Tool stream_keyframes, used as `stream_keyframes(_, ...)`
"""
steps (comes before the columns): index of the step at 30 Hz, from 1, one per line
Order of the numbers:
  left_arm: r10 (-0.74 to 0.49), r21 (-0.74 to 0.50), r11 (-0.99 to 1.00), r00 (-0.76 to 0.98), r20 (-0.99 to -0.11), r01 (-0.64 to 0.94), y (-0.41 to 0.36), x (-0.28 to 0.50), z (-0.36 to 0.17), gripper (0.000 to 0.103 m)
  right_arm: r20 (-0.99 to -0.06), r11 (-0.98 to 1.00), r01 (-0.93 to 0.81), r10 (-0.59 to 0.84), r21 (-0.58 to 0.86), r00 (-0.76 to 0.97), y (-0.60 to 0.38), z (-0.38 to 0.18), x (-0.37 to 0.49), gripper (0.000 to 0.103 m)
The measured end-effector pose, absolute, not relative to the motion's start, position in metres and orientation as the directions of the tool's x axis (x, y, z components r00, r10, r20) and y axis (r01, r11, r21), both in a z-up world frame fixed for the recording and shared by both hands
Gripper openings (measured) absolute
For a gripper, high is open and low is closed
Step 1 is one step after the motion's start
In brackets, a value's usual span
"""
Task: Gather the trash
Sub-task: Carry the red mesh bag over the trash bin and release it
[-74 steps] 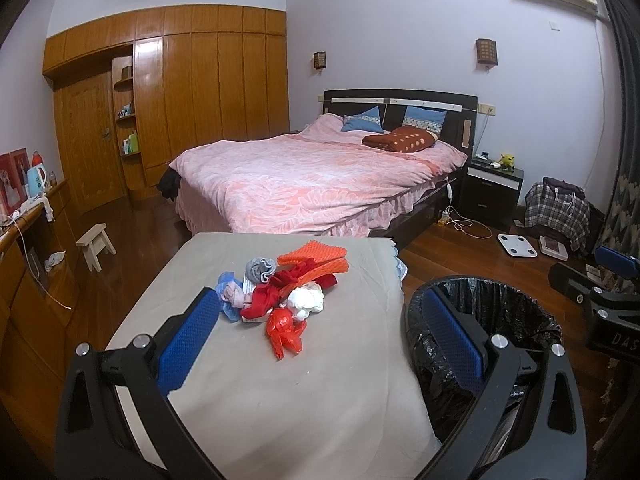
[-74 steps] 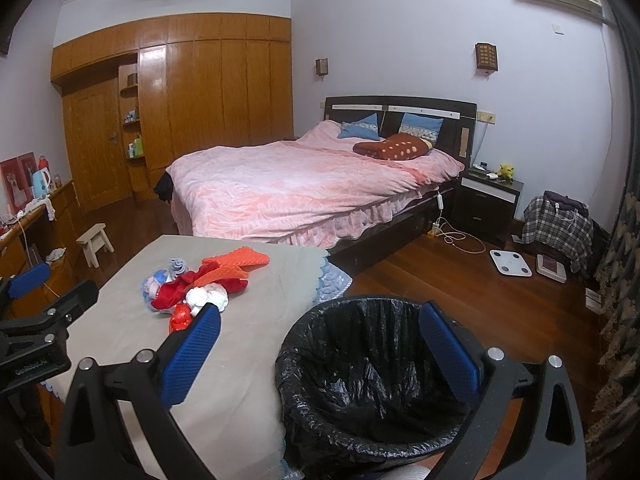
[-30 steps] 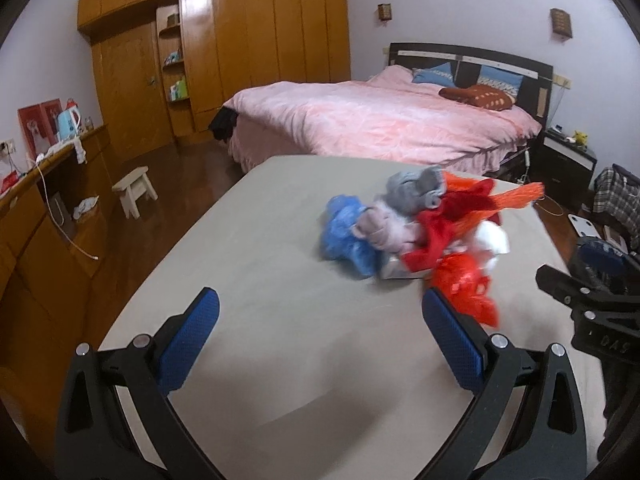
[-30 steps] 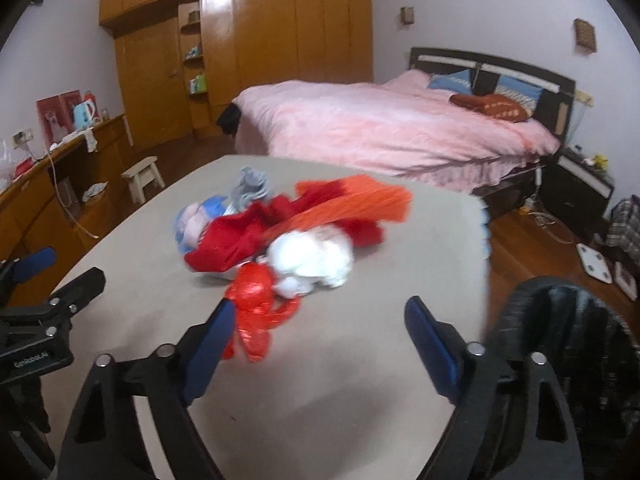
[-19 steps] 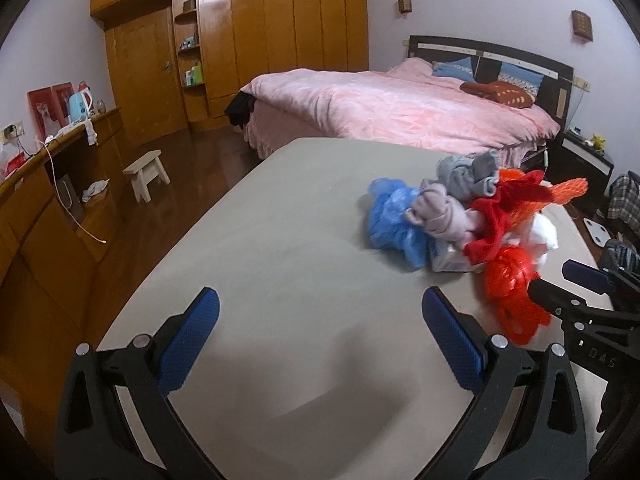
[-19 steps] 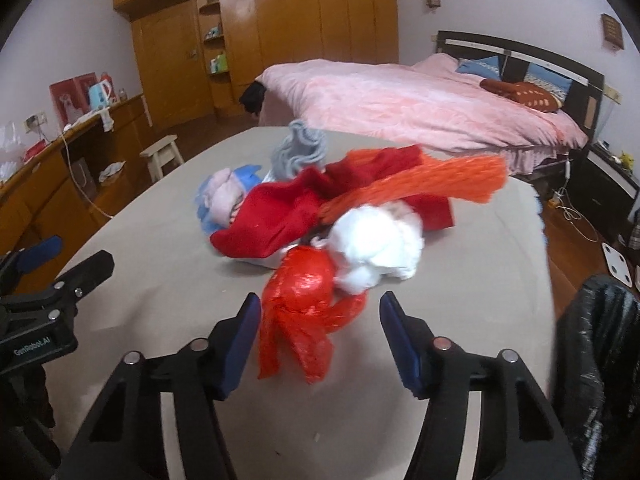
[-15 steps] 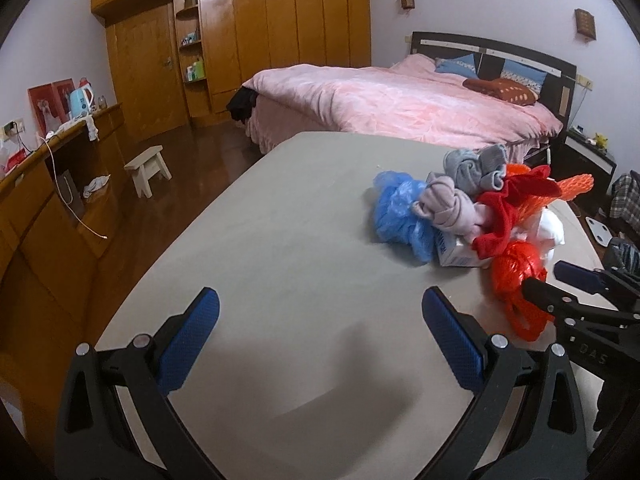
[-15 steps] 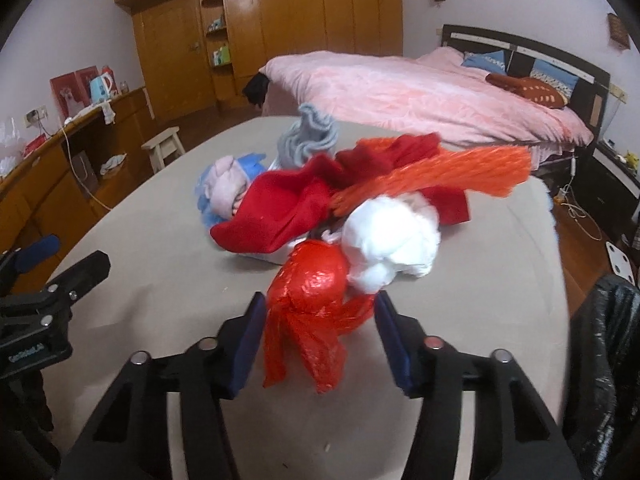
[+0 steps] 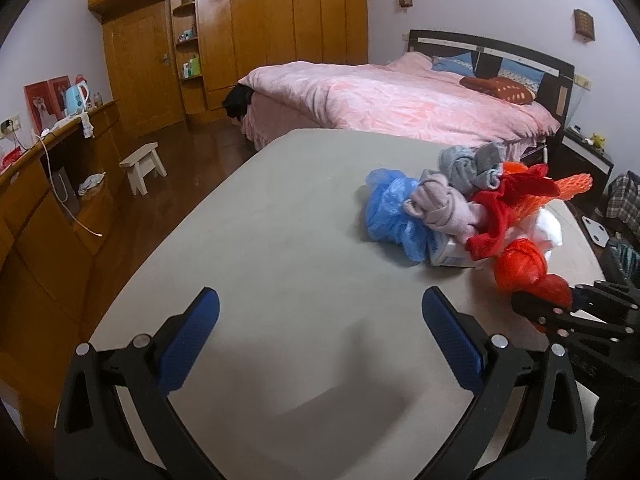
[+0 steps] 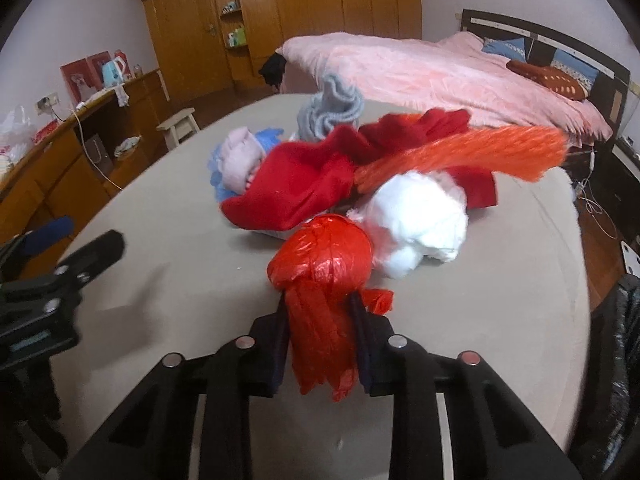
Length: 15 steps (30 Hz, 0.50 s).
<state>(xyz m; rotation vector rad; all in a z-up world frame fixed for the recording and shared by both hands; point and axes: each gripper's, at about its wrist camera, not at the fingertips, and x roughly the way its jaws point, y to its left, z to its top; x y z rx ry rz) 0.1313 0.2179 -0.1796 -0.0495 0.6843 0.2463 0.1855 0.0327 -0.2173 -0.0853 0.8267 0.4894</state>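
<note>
Nearest, the right gripper is closing its jaws around the tail of a knotted red plastic bag lying on the near edge of the pile — the bag sits between the fingers, pinched from both sides, not yet lifted off the grey table. To the left, the left gripper hangs wide open over bare table, holding nothing. Just beyond the red bag lie a white wad, a red cloth, an orange net, a blue bag and rolled pink and grey socks, all bunched together. At the right edge, the rim of a black-lined bin shows. Far off stands a pink bed. Judging by this, collecting has barely begun — the whole pile is left.
</note>
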Motion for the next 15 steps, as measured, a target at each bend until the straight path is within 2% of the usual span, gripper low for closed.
stream_keyframes(7, 0.150, 0.018, 0.984, 0.768, -0.622, -0.177, 0.192, 0.137, -0.176, 0.095, -0.702, 0.905, -0.408, 0.368, 0.121, 0.609, 0.002, -0.195, 0.172, 0.028)
stream_keyframes(9, 0.131, 0.012, 0.988, 0.774, -0.619, -0.157, 0.182, 0.141, -0.176, 0.091, -0.696, 0.918, -0.378, 0.351, 0.123, 0.627, -0.010, -0.191, 0.174, 0.028)
stream_keyframes(11, 0.105, 0.003, 0.991, 0.779, -0.618, -0.132, 0.172, 0.148, -0.175, 0.080, -0.690, 0.928, -0.352, 0.333, 0.120, 0.643, -0.020, -0.188, 0.178, 0.028)
stream_keyframes(15, 0.066, -0.004, 0.996, 0.795, -0.602, -0.085, 0.153, 0.165, -0.173, 0.079, -0.687, 0.938, -0.329, 0.312, 0.112, 0.656, -0.034, -0.187, 0.188, 0.028)
